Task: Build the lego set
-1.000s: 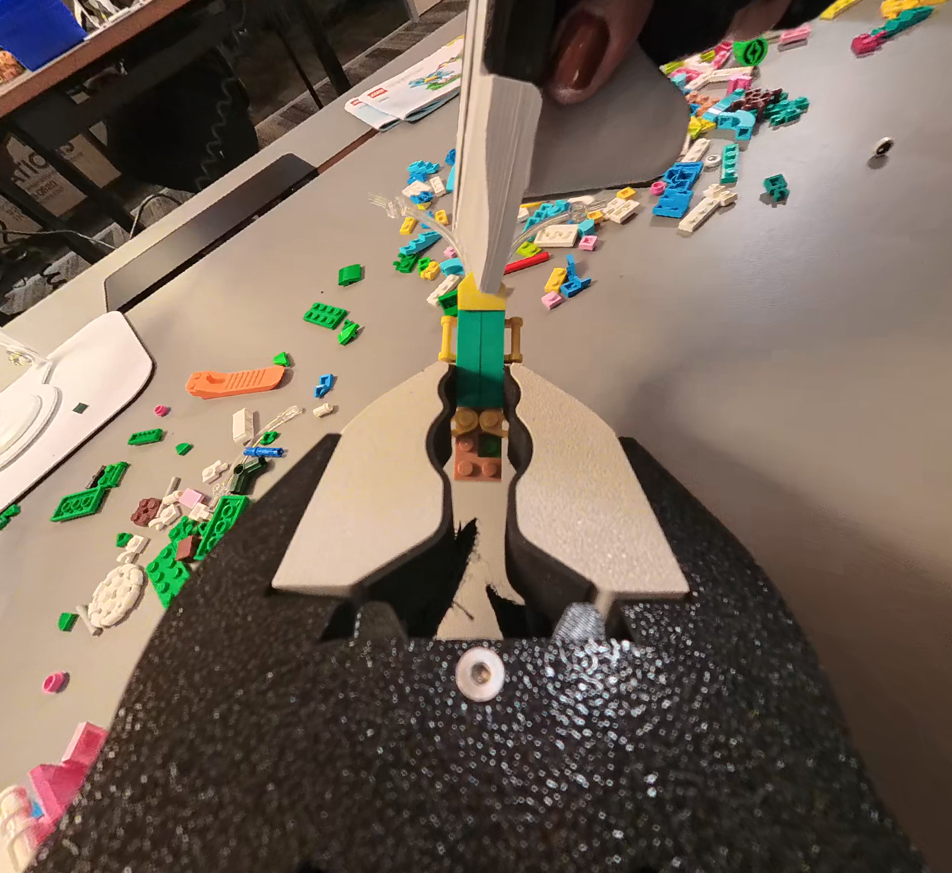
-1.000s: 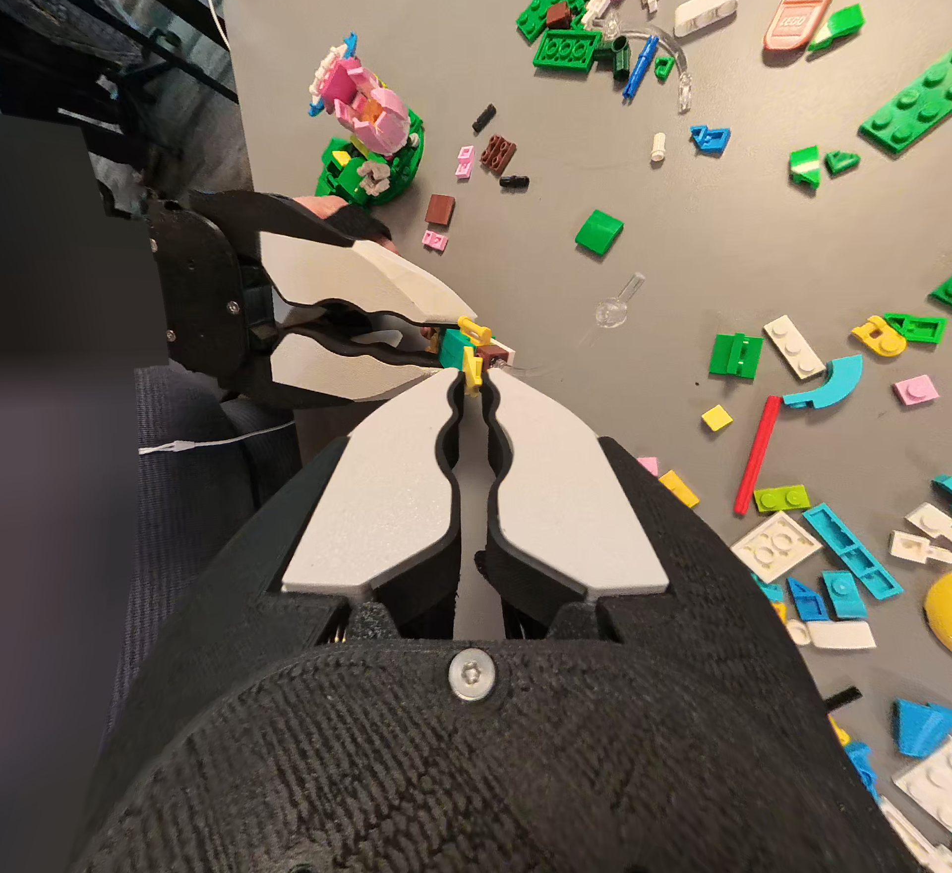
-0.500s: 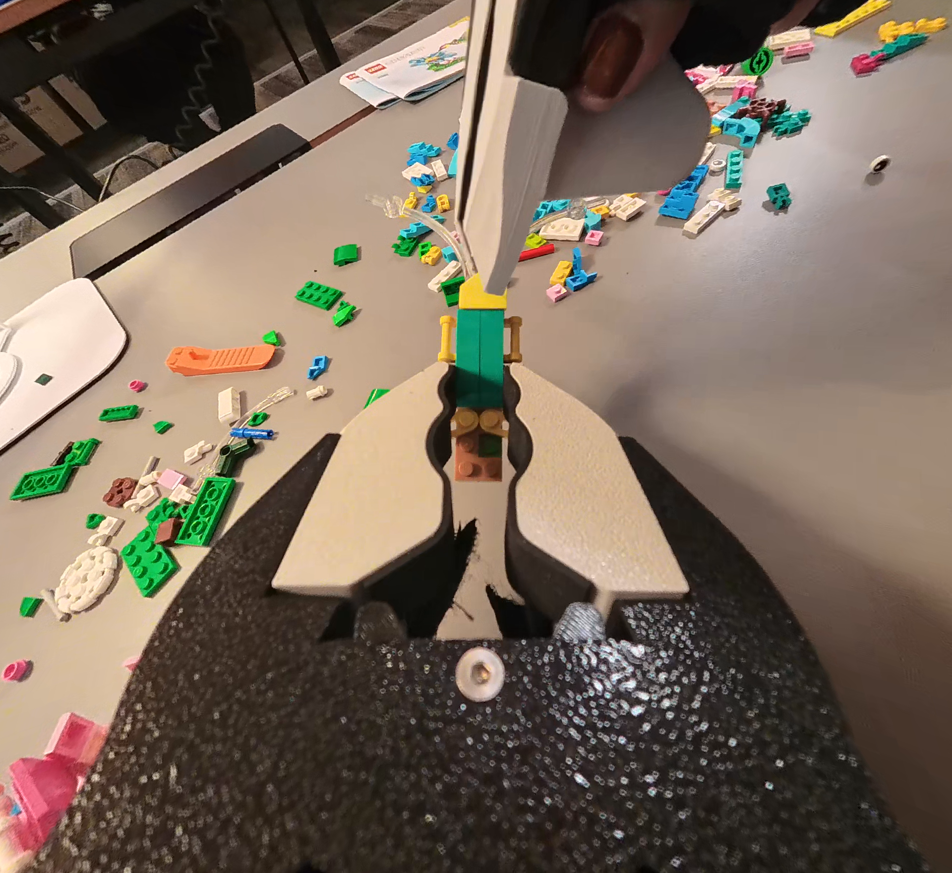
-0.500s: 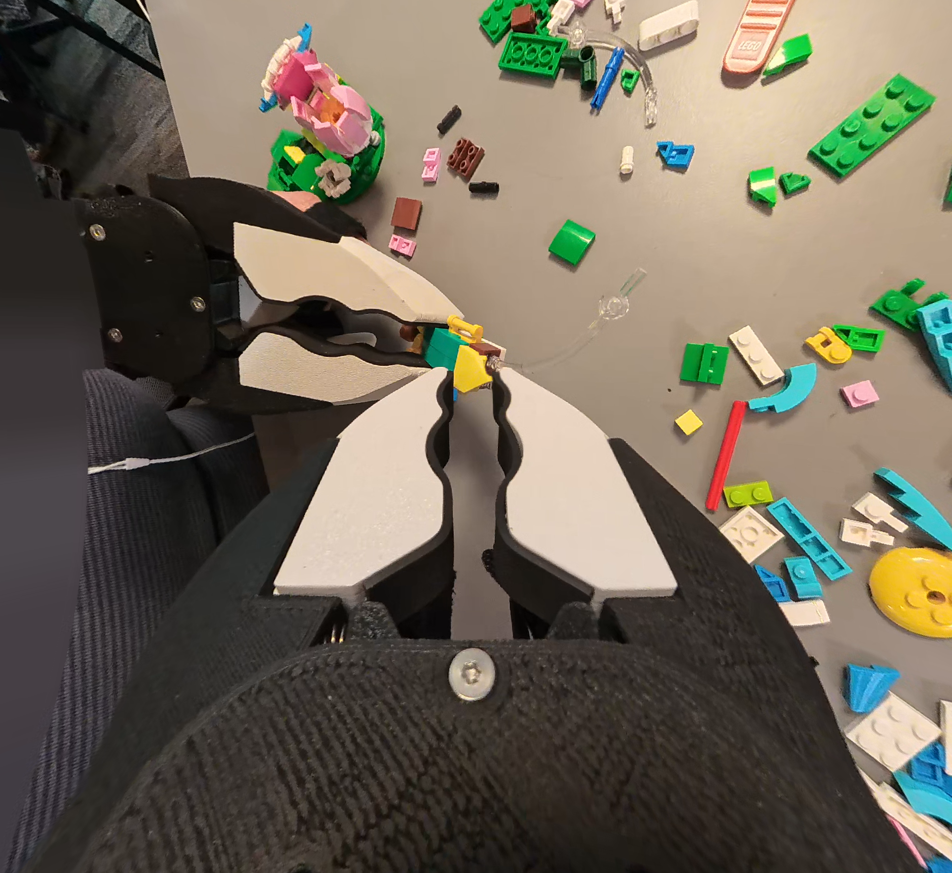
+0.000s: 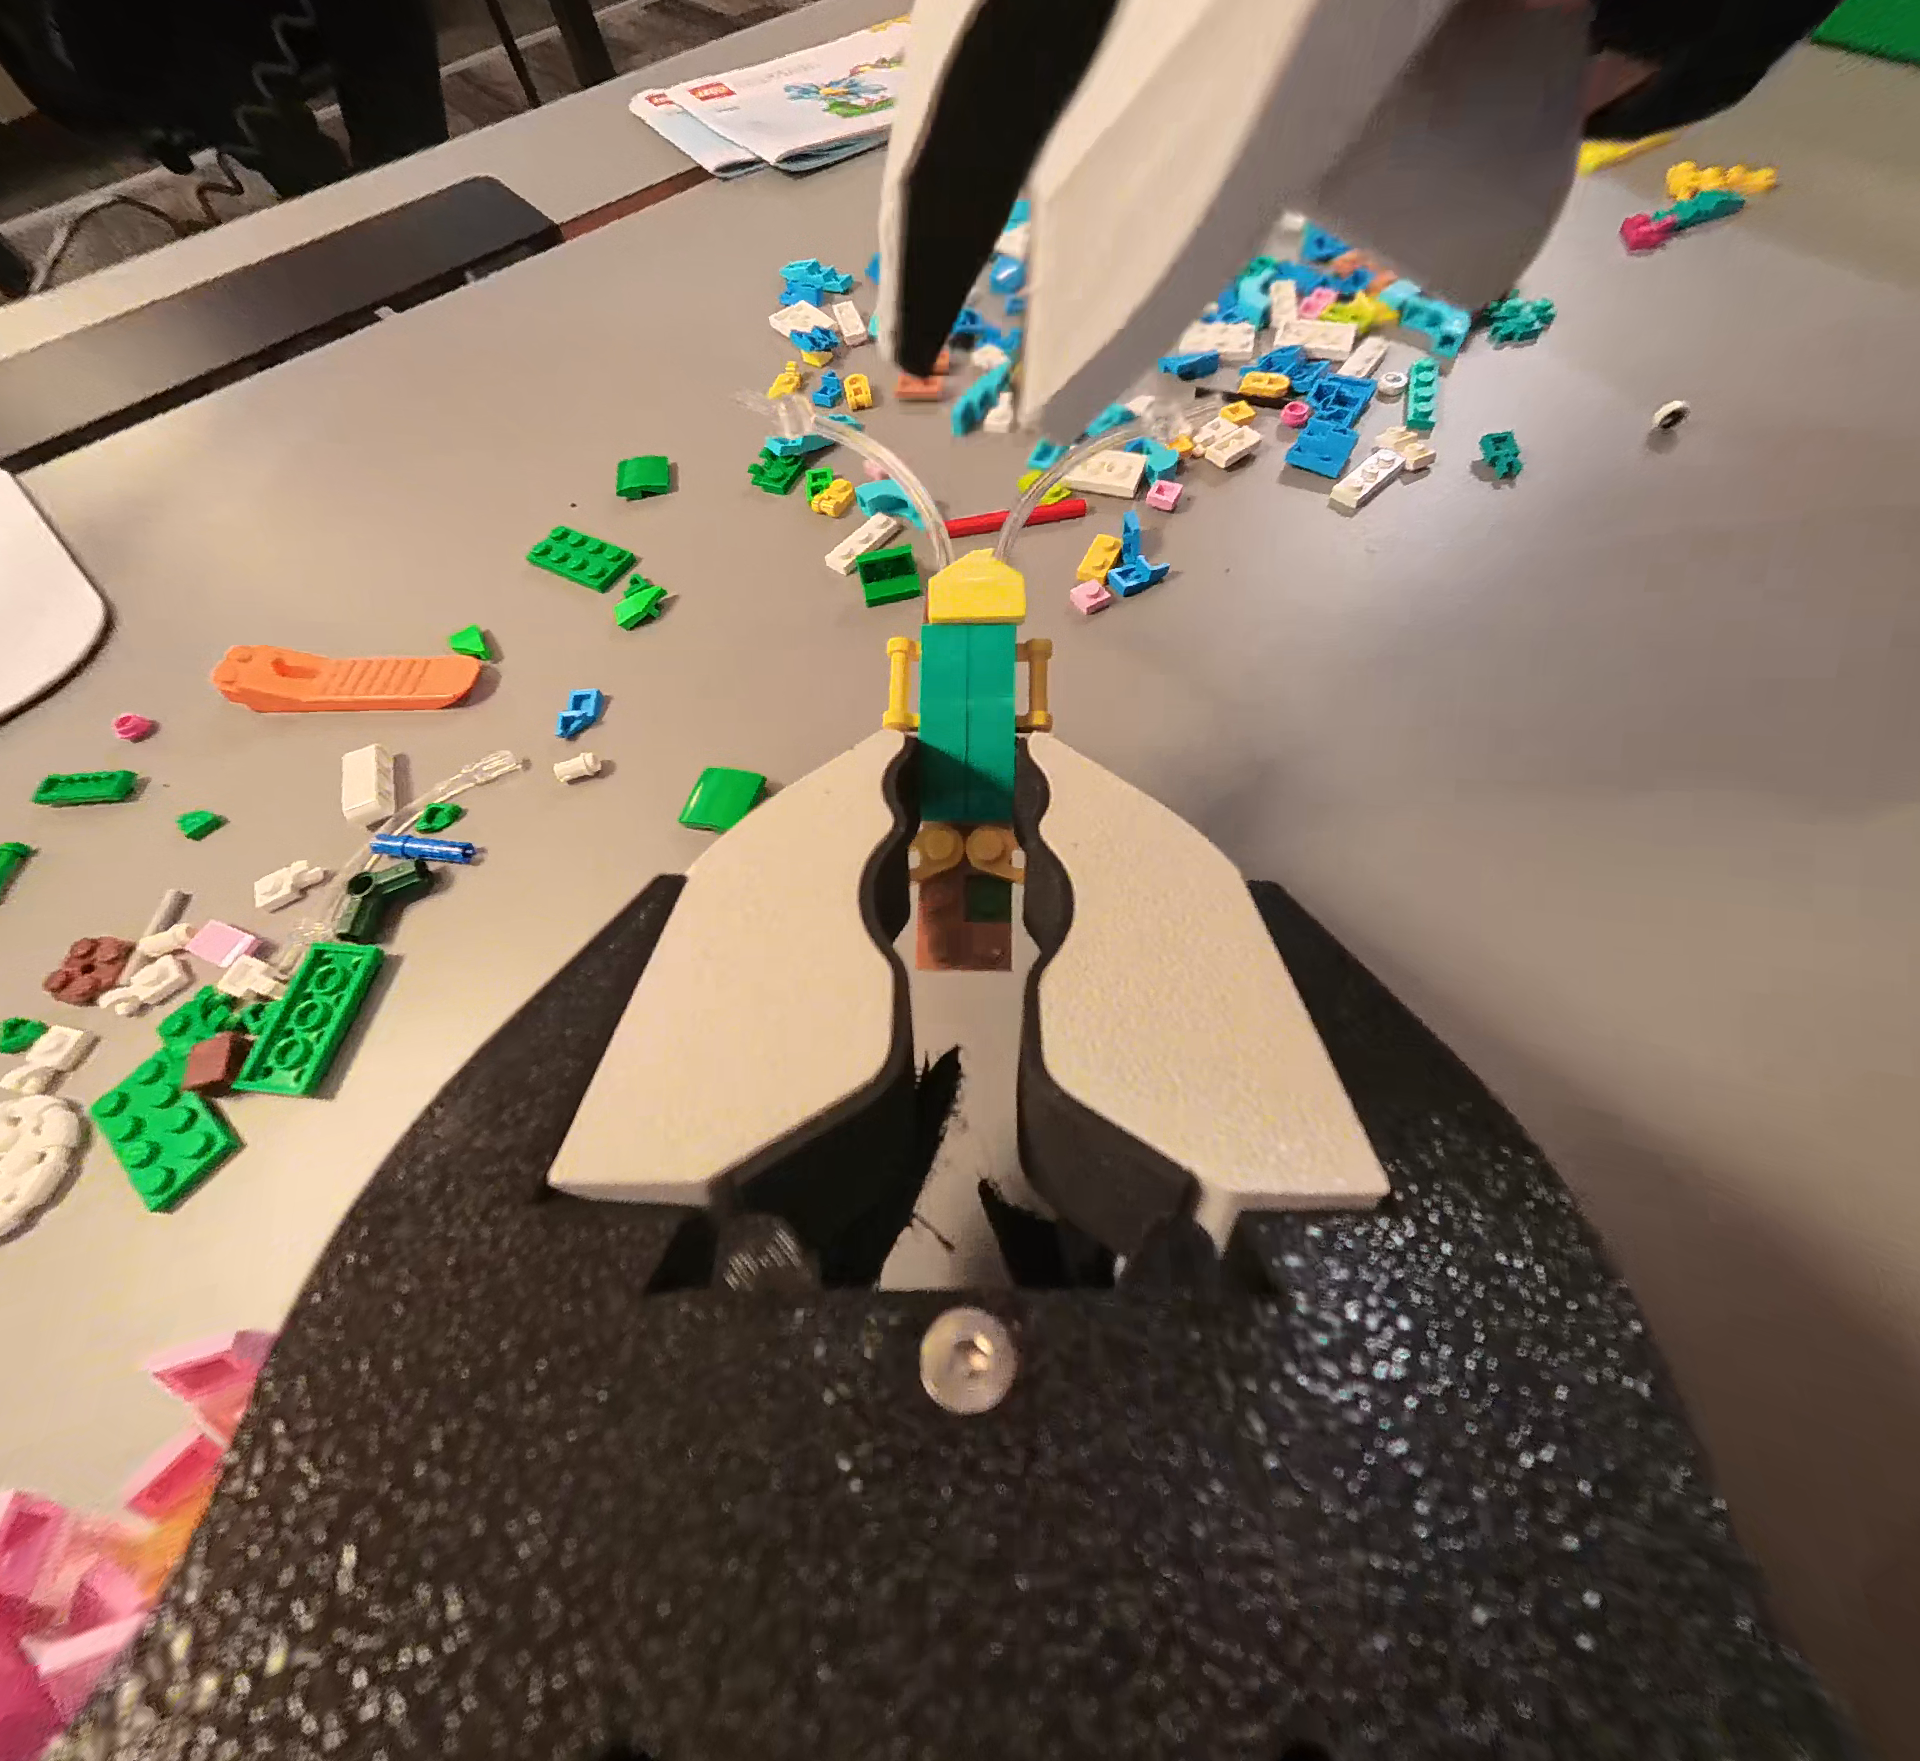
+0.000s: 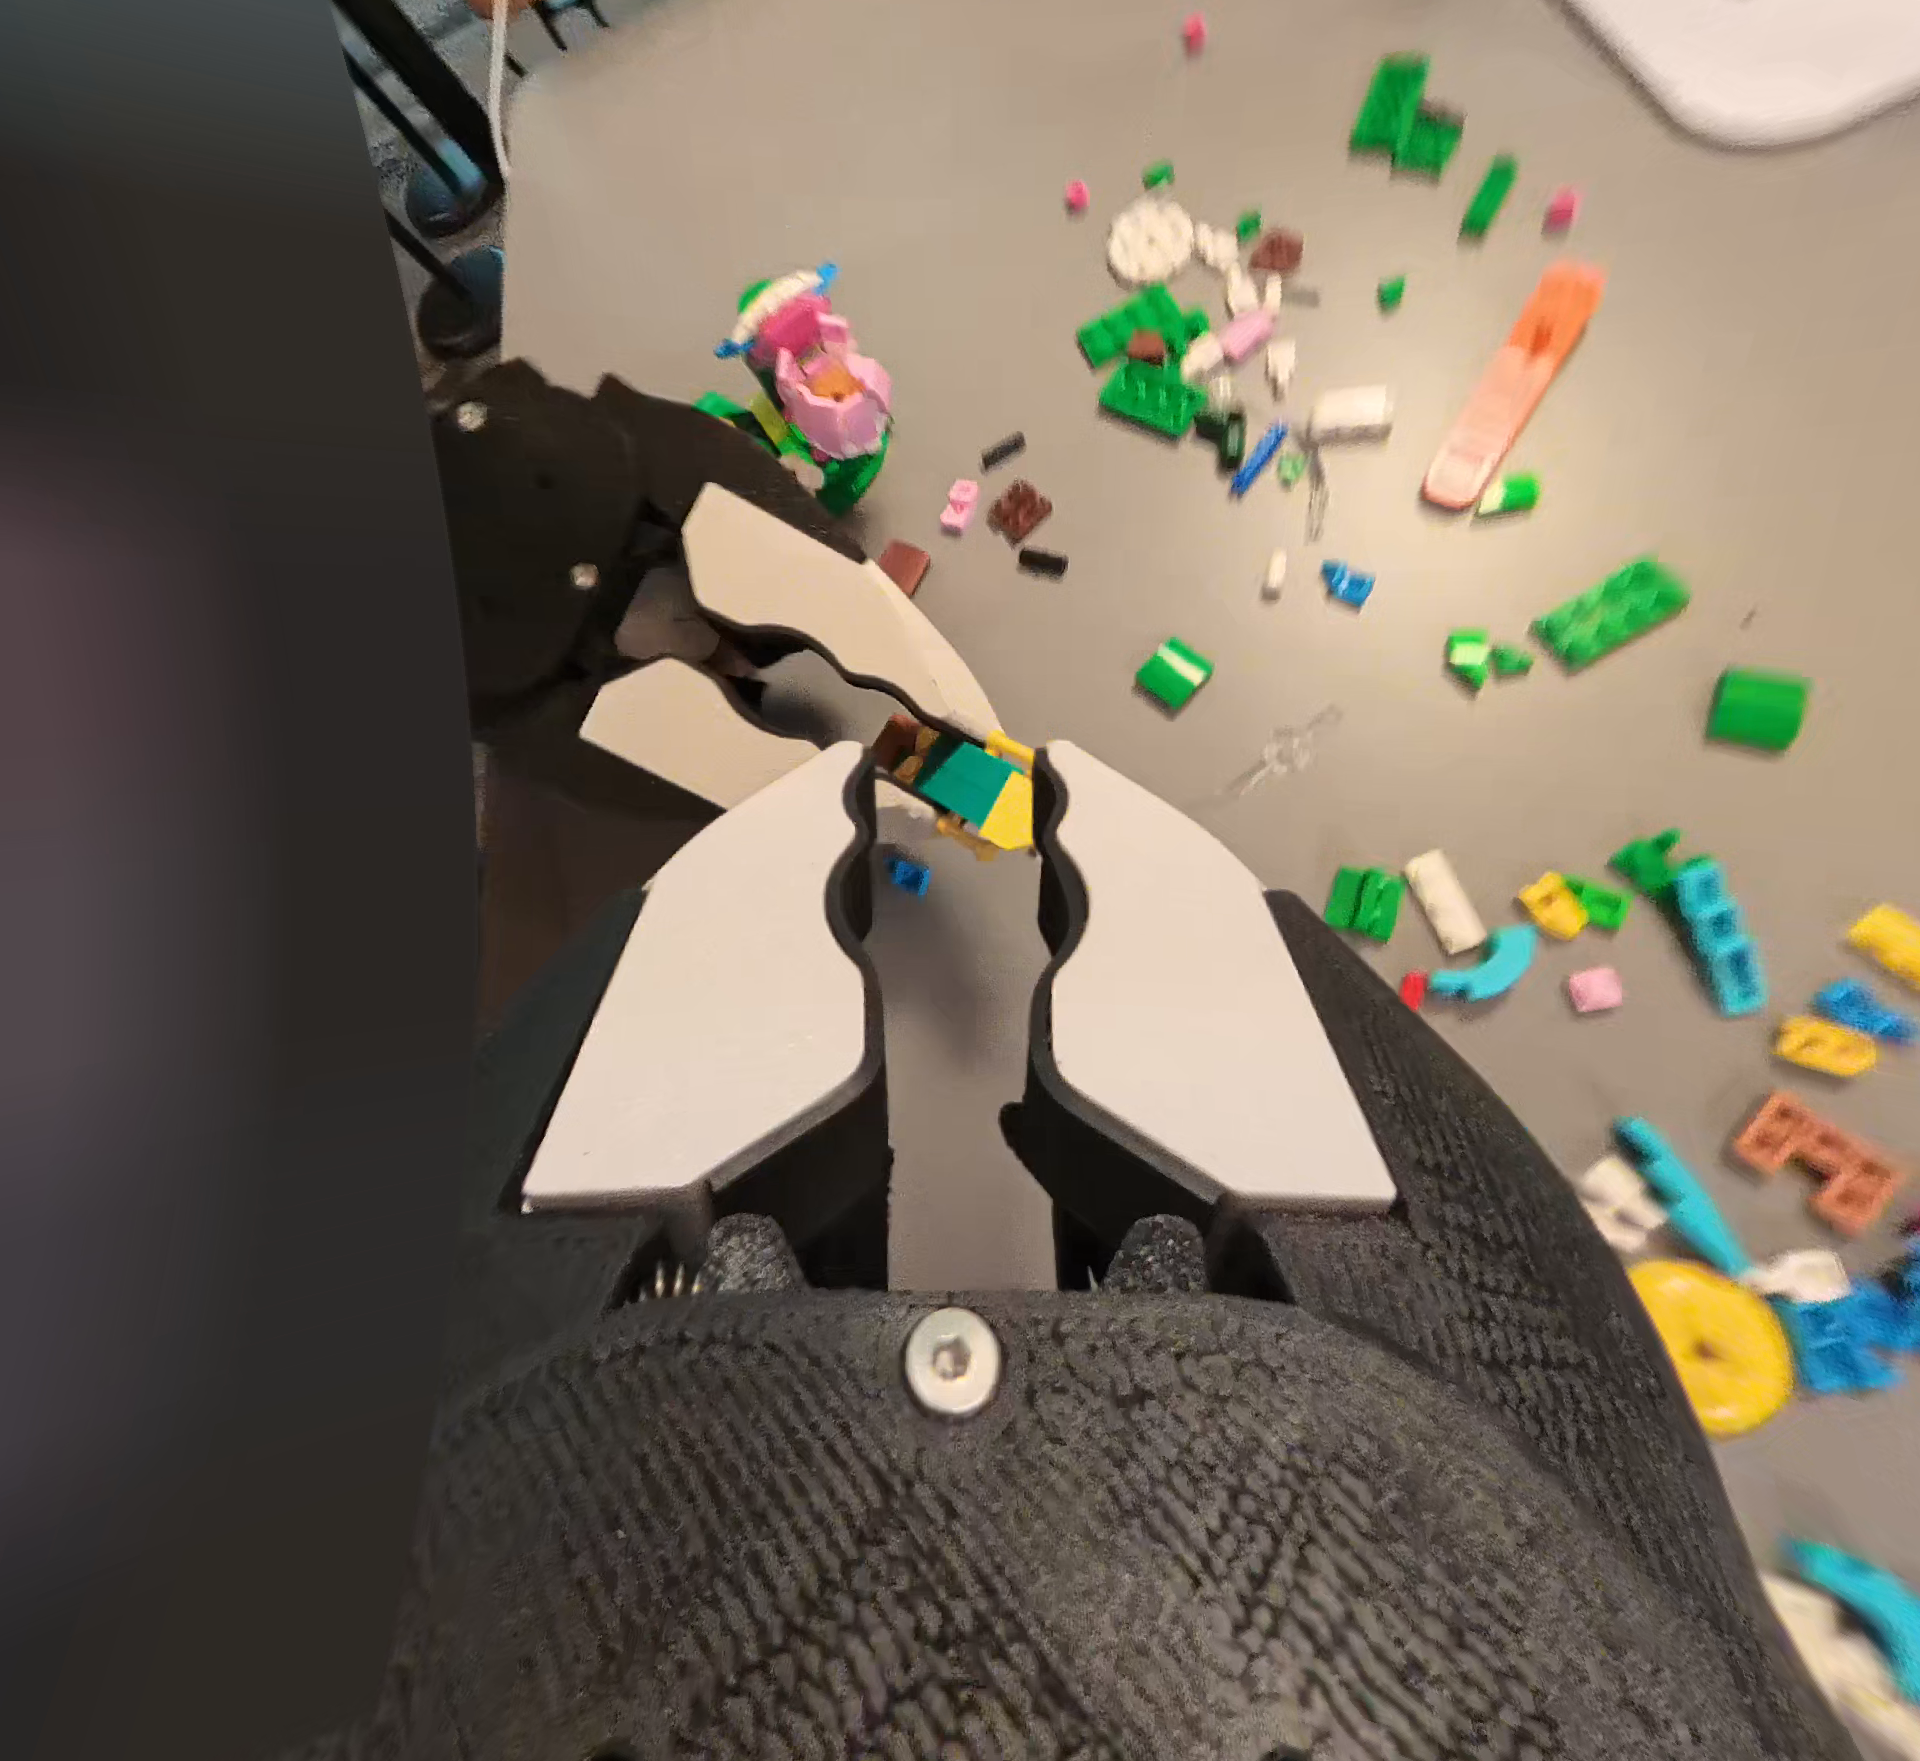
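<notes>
My left gripper (image 5: 966,761) is shut on a small lego build (image 5: 966,703) with a teal body, brown tail, gold side clips, a yellow piece at its front and two clear curved antennae. It holds the build above the grey table (image 5: 1455,776). My right gripper (image 6: 951,761) is open and empty, its fingers apart just in front of the build (image 6: 961,781). In the left wrist view the right gripper (image 5: 982,392) hangs above and beyond the yellow tip, not touching it. The left gripper (image 6: 914,724) shows at left in the right wrist view.
Loose bricks (image 5: 1299,361) lie scattered over the table. An orange brick separator (image 5: 343,677), green plates (image 5: 312,1015), instruction booklets (image 5: 779,101) and a white tray (image 5: 42,589) lie to the left. A finished pink flower build (image 6: 821,392) stands near the table edge. A yellow disc (image 6: 1704,1348) lies at right. The left gripper's tips are roughly 6 cm from the right gripper's.
My right gripper has opened, let go of the yellow piece and pulled back from the build. The yellow piece stays on the build's front. The left gripper still holds the build.
</notes>
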Motion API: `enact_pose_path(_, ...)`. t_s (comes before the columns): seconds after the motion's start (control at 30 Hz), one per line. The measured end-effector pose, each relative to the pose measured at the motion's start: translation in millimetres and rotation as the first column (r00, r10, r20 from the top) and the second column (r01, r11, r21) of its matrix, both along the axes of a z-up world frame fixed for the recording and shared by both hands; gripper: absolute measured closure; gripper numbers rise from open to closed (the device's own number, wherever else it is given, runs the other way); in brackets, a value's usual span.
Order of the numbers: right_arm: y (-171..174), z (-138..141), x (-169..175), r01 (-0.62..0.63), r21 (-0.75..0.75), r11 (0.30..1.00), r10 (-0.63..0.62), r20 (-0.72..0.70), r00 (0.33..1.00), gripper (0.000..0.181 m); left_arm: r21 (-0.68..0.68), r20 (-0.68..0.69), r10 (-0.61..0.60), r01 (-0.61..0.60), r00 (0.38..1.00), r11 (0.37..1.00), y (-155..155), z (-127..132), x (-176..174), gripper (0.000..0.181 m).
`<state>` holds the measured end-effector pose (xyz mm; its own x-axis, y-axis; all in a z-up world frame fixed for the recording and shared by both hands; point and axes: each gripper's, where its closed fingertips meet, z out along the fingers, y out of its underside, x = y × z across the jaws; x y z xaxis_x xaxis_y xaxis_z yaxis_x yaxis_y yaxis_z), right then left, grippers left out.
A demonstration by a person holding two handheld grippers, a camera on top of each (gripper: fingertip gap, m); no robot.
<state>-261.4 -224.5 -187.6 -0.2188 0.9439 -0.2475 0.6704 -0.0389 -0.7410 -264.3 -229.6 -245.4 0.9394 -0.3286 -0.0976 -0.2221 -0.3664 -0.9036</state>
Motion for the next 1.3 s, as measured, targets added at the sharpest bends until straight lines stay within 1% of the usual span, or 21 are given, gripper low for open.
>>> enact_pose_path(0.07,-1.9,5.6,4.2,-0.057,0.175,0.983,0.076,-0.103,0.992,0.148,-0.003,0.040,-0.010,0.010,0.999,1.000,-0.5,3.1,1.7,0.165)
enact_pose_path(0.1,-2.7,6.4,6.9,-0.078,0.289,0.954,0.123,-0.143,0.982,0.143,-0.005,0.056,-0.015,0.016,0.998,1.000,-0.8,4.8,2.7,0.165)
enact_pose_path(0.13,-3.3,5.5,10.0,-0.091,0.418,0.904,0.176,-0.171,0.969,0.138,-0.008,0.074,-0.021,0.022,0.997,1.000,-1.2,6.4,3.8,0.165)
enact_pose_path(0.17,-3.5,3.3,13.3,-0.095,0.556,0.826,0.231,-0.179,0.956,0.134,-0.013,0.090,-0.028,0.029,0.996,0.999,-1.7,8.0,5.2,0.165)
enact_pose_path(0.2,-2.6,0.0,16.3,-0.093,0.691,0.717,0.281,-0.165,0.945,0.134,-0.017,0.108,-0.036,0.038,0.993,0.999,-2.5,9.7,6.8,0.165)
enact_pose_path(0.23,-1.7,-4.0,18.8,-0.090,0.809,0.582,0.329,-0.132,0.935,0.133,-0.021,0.128,-0.044,0.047,0.991,0.999,-3.2,11.5,8.4,0.165)
enact_pose_path(0.27,0.2,-8.0,20.5,-0.082,0.900,0.429,0.360,-0.087,0.929,0.132,-0.025,0.149,-0.054,0.058,0.987,0.998,-4.1,13.3,10.4,0.165)
enact_pose_path(0.3,2.4,-11.6,21.3,-0.073,0.958,0.279,0.375,-0.039,0.926,0.131,-0.029,0.171,-0.065,0.071,0.983,0.997,-5.0,15.1,12.5,0.165)
enact_pose_path(0.33,3.0,-15.1,21.6,-0.065,0.986,0.155,0.385,0.001,0.923,0.130,-0.033,0.191,-0.075,0.083,0.979,0.996,-5.9,16.7,14.4,0.165)
enact_pose_path(0.37,2.4,-17.3,21.1,-0.050,0.996,0.068,0.390,0.019,0.921,0.130,-0.037,0.207,-0.084,0.094,0.975,0.995,-6.9,18.1,16.0,0.165)
enact_pose_path(0.4,1.1,-19.6,20.5,-0.039,0.999,0.020,0.395,0.028,0.918,0.130,-0.041,0.222,-0.090,0.102,0.971,0.994,-7.6,19.0,17.0,0.164)
enact_pose_path(0.47,1.9,-22.8,19.3,-0.023,1.000,-0.018,0.382,0.028,0.924,0.130,-0.049,0.251,-0.099,0.115,0.963,0.992,-8.8,20.2,18.7,0.164)
enact_pose_path(0.6,3.1,-23.7,16.6,-0.005,0.999,-0.053,0.368,0.024,0.930,0.132,-0.063,0.295,-0.113,0.138,0.949,0.988,-10.8,20.2,22.4,0.165)
enact_pose_path(0.87,4.3,-29.3,13.8,-0.014,0.989,-0.150,0.352,0.067,0.934,0.159,-0.079,0.314,-0.124,0.156,0.941,0.985,-11.3,18.3,27.0,0.165)
enact_pose_path(0.9,4.8,-29.4,13.8,-0.014,0.988,-0.154,0.346,0.067,0.936,0.162,-0.081,0.316,-0.123,0.156,0.941,0.985,-11.0,17.6,27.1,0.165)
enact_pose_path(1.17,8.0,-34.2,15.1,-0.050,0.984,-0.173,0.292,0.100,0.951,0.163,-0.101,0.328,-0.115,0.156,0.937,0.983,-10.2,13.9,28.1,0.165)
enact_pose_path(1.23,8.6,-36.2,16.4,-0.069,0.987,-0.145,0.281,0.109,0.953,0.163,-0.102,0.337,-0.116,0.159,0.934,0.982,-10.4,13.8,28.7,0.165)
enact_pose_path(1.3,9.4,-38.7,17.8,-0.090,0.991,-0.097,0.271,0.113,0.956,0.164,-0.103,0.339,-0.120,0.164,0.933,0.981,-10.3,13.0,29.4,0.164)
